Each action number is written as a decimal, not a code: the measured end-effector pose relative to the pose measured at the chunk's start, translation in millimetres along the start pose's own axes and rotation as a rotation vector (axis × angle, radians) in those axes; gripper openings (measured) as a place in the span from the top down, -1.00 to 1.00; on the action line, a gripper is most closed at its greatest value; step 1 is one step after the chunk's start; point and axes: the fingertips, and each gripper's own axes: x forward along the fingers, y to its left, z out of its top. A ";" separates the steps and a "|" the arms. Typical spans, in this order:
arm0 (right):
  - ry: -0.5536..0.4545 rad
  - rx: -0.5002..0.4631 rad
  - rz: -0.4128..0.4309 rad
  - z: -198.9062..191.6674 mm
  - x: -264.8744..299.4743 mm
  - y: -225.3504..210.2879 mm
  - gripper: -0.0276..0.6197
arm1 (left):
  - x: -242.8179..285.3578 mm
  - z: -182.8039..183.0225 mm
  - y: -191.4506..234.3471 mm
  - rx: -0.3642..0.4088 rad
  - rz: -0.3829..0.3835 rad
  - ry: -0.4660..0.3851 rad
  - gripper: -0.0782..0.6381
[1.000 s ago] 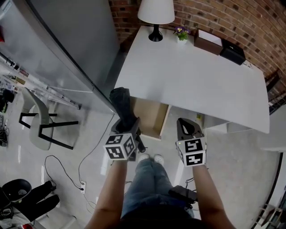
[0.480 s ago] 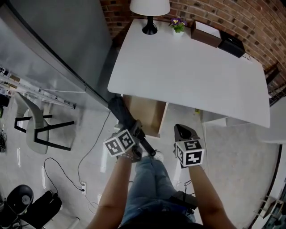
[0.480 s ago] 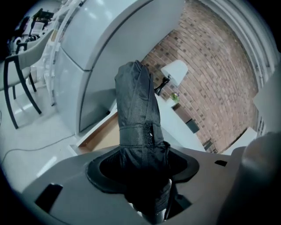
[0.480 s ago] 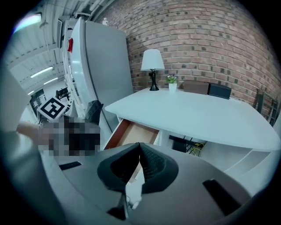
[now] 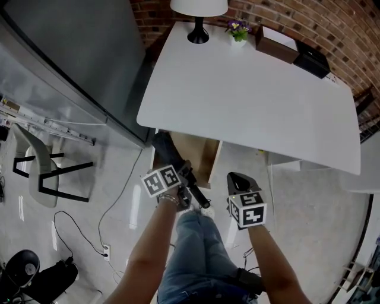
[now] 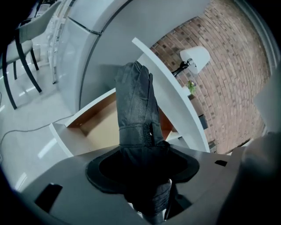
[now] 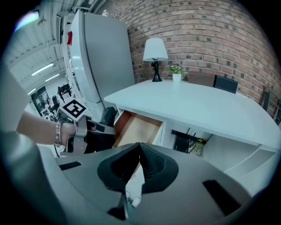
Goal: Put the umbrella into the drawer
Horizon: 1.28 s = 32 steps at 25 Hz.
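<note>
A folded black umbrella (image 5: 168, 152) sits in my left gripper (image 5: 176, 172), which is shut on its middle. It lies slantwise, with its tip over the left front corner of the open wooden drawer (image 5: 199, 155) and its handle (image 5: 200, 200) toward the person's legs. In the left gripper view the umbrella (image 6: 137, 110) rises from between the jaws of the left gripper (image 6: 144, 154) toward the drawer (image 6: 99, 128). To the right of the drawer hangs my right gripper (image 5: 239, 180), shut and empty. Seen in its own view, the right gripper (image 7: 139, 146) has its tips touching below the drawer (image 7: 139, 128).
The drawer hangs under a white table (image 5: 249, 89) that bears a lamp (image 5: 198, 12), a small flower pot (image 5: 239, 29) and two boxes (image 5: 279, 44) by the brick wall. A grey refrigerator (image 5: 65, 53) stands left, with a chair (image 5: 35, 172) and floor cables (image 5: 89, 214) nearby.
Both grippers have sunk toward the drawer. The left one rolled, so the umbrella went from nearly upright in the picture to slanted, handle toward the legs. The right gripper stayed shut.
</note>
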 end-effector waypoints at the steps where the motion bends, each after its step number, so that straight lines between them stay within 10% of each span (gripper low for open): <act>1: 0.003 0.004 -0.001 -1.5 2.4 -0.9 0.91 | 5.6 0.2 1.7 -0.002 0.000 0.007 0.09; 32: 0.098 0.074 -0.047 -61.4 62.1 -14.8 0.91 | 132.6 36.3 49.4 0.100 -0.014 -0.125 0.09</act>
